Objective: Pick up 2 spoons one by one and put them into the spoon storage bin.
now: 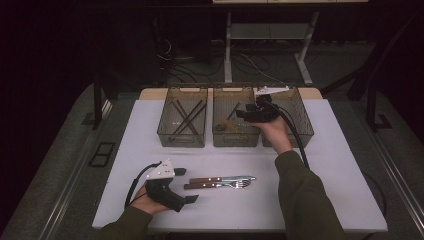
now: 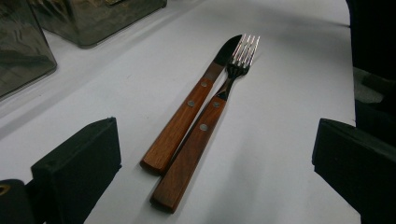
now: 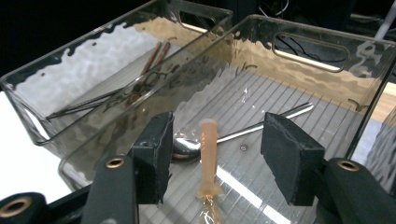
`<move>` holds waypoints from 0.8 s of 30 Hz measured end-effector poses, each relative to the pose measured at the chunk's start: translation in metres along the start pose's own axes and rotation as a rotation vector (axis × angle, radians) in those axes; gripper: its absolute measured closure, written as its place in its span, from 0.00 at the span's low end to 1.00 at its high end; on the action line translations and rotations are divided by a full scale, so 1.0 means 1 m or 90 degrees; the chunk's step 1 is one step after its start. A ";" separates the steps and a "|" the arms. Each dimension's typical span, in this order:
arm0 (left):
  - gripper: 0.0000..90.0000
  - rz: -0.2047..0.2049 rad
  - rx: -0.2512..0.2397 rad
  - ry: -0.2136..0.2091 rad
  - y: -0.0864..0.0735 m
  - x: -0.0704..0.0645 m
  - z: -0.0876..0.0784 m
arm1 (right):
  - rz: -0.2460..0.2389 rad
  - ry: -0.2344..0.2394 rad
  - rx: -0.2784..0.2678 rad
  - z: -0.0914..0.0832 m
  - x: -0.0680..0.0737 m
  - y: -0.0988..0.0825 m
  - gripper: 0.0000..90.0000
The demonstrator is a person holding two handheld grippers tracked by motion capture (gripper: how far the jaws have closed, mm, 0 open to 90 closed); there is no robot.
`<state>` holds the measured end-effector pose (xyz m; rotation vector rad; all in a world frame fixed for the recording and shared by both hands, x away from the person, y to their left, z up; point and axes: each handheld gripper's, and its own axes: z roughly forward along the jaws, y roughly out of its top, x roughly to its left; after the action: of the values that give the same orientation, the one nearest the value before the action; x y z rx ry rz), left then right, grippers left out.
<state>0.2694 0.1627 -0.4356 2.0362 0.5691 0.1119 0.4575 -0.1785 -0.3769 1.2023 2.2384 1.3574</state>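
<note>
A wood-handled knife (image 2: 187, 112) and fork (image 2: 198, 140) lie side by side on the white table (image 1: 325, 165), tips pointing right in the high view. My left gripper (image 1: 186, 185) rests on the table at their handle ends, open, with a jaw wide on each side of them (image 2: 217, 135). My right gripper (image 1: 241, 114) is held over the middle clear bin (image 1: 235, 139). It is open (image 3: 218, 135). An amber plastic utensil (image 3: 208, 154) stands between its pads, touching neither. A metal spoon (image 3: 261, 123) lies on the bin floor behind it.
Three clear bins stand in a row at the table's back. The left bin (image 1: 182, 136) holds brown-handled pieces, which lie in its neighbour wall (image 3: 93, 56) in the right gripper view. The right bin (image 1: 305, 125) is beside my right hand.
</note>
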 end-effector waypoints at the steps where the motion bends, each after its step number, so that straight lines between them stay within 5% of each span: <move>1: 0.01 0.000 0.001 0.000 0.000 0.000 0.000 | -0.005 0.002 -0.004 -0.002 0.000 0.000 0.48; 8: 0.01 -0.006 0.002 -0.001 0.000 -0.001 0.001 | -0.026 0.027 -0.021 -0.020 0.007 -0.003 0.45; 24: 0.01 -0.003 0.010 0.001 0.000 0.000 0.001 | -0.057 0.041 0.005 -0.063 0.019 -0.030 0.26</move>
<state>0.2693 0.1620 -0.4365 2.0501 0.5776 0.1064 0.3931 -0.2092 -0.3646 1.0619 2.3137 1.3719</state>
